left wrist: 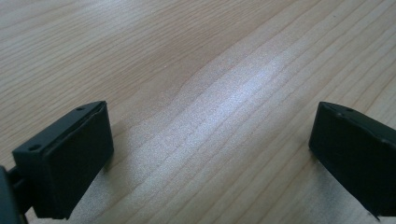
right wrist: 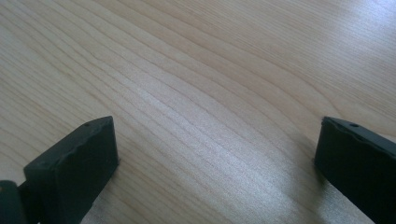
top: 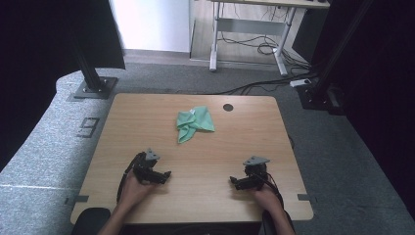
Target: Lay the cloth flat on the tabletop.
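A crumpled green cloth (top: pixel 193 123) lies on the wooden table (top: pixel 147 127), toward the far middle. My left gripper (top: pixel 166 175) rests near the front left of the table, held by a hand, jaws pointing toward the table's middle. My right gripper (top: pixel 234 182) rests near the front right and points left toward the other. Both stand well short of the cloth. In the left gripper view the left gripper (left wrist: pixel 210 154) has its jaws wide apart over bare wood. The right gripper (right wrist: pixel 215 163) is likewise open on bare wood in the right gripper view.
A round dark grommet hole (top: pixel 228 107) sits near the table's far edge, right of the cloth. Black frame posts on base plates (top: pixel 93 88) stand beyond the far corners. A desk frame with cables (top: pixel 249 44) stands on the floor behind.
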Motion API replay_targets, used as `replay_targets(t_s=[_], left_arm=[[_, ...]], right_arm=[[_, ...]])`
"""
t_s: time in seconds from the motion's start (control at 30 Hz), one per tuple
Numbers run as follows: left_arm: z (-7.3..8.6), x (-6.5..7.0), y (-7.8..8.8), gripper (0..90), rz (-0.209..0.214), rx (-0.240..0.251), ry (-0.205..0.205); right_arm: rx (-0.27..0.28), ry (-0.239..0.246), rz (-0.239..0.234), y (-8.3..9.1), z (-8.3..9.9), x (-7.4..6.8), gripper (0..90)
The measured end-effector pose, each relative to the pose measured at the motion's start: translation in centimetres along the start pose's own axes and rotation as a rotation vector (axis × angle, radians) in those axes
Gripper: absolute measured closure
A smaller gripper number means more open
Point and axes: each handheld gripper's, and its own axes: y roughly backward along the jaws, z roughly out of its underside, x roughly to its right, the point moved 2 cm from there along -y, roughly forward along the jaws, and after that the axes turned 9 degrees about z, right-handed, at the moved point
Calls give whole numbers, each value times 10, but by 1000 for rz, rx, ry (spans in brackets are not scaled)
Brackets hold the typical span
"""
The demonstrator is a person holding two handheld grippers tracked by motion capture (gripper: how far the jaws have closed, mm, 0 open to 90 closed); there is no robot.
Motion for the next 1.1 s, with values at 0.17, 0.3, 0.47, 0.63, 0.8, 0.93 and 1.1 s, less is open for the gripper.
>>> replay_targets(t_s=[0.17, 0.3, 0.47, 0.63, 0.8, 0.93, 1.1], left_arm=[[0, 0, 0, 0, -5, 1, 6], [0, 0, 0, 0, -3, 1, 5], [-2, 0, 0, 0, -6, -13, 9], [-4, -2, 2, 29, -4, -25, 13], [-9, -3, 7, 48, -4, -9, 4], [-14, -3, 9, 65, 1, 1, 0], [-21, -4, 9, 116, 7, 14, -7]], right_arm=[[0, 0, 0, 0, 0, 0, 0], [0, 0, 0, 0, 0, 0, 0], [-1, 0, 0, 0, 0, 0, 0], [0, 0, -1, 0, 0, 0, 0], [0, 1, 0, 0, 0, 0, 0], [0, 0, 1, 0, 0, 0, 0], [0, 0, 1, 0, 0, 0, 0]])
